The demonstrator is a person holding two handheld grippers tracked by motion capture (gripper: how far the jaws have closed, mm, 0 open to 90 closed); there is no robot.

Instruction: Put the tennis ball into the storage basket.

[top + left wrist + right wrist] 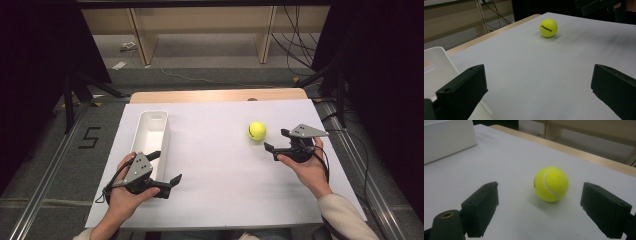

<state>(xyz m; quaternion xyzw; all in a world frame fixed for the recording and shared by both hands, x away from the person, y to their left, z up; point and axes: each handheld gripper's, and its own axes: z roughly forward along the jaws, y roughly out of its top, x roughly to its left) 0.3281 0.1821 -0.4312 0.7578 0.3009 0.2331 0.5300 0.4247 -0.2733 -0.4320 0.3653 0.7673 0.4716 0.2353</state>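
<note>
High view: right tongs (276, 140) gape wide just beside ball (257, 131) | left tongs (165, 167) wide by white bin (150, 134) | table (220, 170)

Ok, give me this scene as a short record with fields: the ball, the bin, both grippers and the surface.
ball: yellow tennis ball, resting on the table, right of centre
bin: long white bin, open top, nothing visible inside, left part of the table
right gripper: open, jaws pointed at the ball, close but not touching
left gripper: open, holds nothing, at the near end of the bin
surface: white table cover with a wooden edge at the far side
</note>
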